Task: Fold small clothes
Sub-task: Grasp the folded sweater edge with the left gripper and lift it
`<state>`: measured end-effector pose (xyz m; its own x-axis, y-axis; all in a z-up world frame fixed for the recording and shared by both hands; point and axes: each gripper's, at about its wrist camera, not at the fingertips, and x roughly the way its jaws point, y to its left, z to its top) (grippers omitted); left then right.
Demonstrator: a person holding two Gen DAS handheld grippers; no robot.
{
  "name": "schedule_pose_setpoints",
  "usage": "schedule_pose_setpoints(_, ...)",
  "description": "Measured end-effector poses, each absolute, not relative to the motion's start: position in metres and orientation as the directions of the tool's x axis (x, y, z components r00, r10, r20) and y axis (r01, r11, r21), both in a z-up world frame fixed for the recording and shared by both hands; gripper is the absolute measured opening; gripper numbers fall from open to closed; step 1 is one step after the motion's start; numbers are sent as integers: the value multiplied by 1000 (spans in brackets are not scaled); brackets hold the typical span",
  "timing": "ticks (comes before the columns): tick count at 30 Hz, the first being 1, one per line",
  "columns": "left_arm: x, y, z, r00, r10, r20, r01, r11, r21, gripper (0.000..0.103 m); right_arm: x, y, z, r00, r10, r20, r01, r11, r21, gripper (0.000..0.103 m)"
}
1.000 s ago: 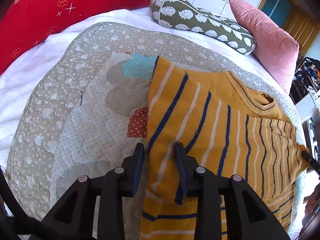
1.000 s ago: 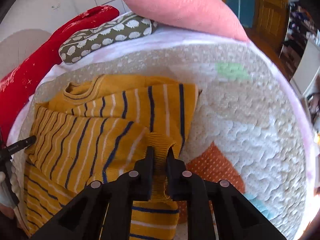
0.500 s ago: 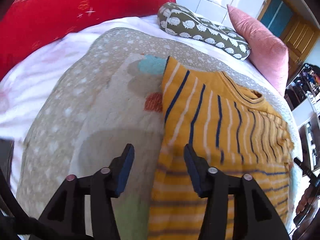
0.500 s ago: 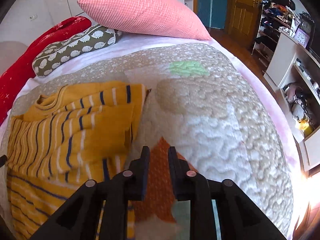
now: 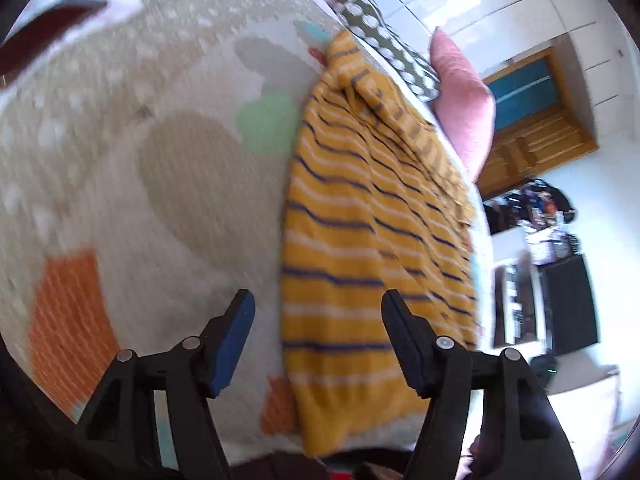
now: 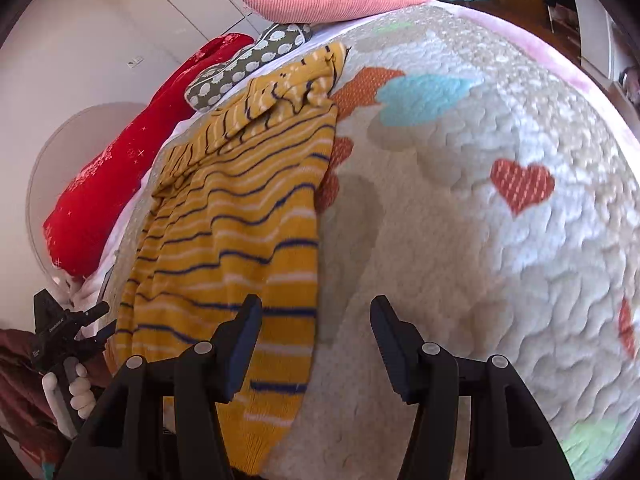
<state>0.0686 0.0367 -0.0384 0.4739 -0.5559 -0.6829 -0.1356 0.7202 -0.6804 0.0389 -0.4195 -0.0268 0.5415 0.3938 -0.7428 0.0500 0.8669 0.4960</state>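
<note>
Sweater (image 5: 360,240), yellow with navy and white stripes, lies flat on bed quilt (image 5: 140,200), sleeves folded in, collar toward pillows, hem at near edge. Left gripper (image 5: 316,336) jaws just opened, nothing held, hem below. Right gripper (image 6: 316,340) likewise just opened, empty, over sweater's right edge. Step judged: sleeve folds complete. Next: grip hem corners, fold toward collar.

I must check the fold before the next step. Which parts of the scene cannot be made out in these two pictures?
- Near hem of the yellow knitted sweater with blue and white stripes: cut off by the bottom edge and gripper frames, both wrist views.
- Its collar: blurred in the left wrist view, bunched in the right wrist view.
- Folded-in sleeves: hidden in the bunched folds.
- Shelf items: too small and blurred, left wrist view.
- Quilted patchwork blanket: blurred, left wrist view.
</note>
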Motion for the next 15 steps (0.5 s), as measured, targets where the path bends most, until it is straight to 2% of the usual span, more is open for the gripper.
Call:
schedule_pose_setpoints(7, 49, -14, -54, 405, -651, -641, -49, 685, -727, 66, 14, -397, -34, 585, 445, -678, 22, 827, 562, 64)
schedule_pose_setpoints(12, 53, -35, -54, 381, -673, -634, -42, 672, -740, 66, 1, -378, -32, 606, 420, -676, -7, 852, 523, 64)
schedule_pose_setpoints(13, 56, -37, -53, 377, -659, -651, -48, 688, -724, 50, 0, -374, -31, 610, 411, -678, -10, 859, 511, 64)
schedule_pose_setpoints(14, 60, -39, -54, 369, -633, -681, -62, 714, -697, 23, -1, -371, -30, 611, 403, -681, -11, 864, 503, 64)
schedule_pose_setpoints(15, 61, -37, -54, 364, -609, -705, -77, 734, -674, 12, 0, -367, -29, 611, 400, -684, -15, 869, 495, 64)
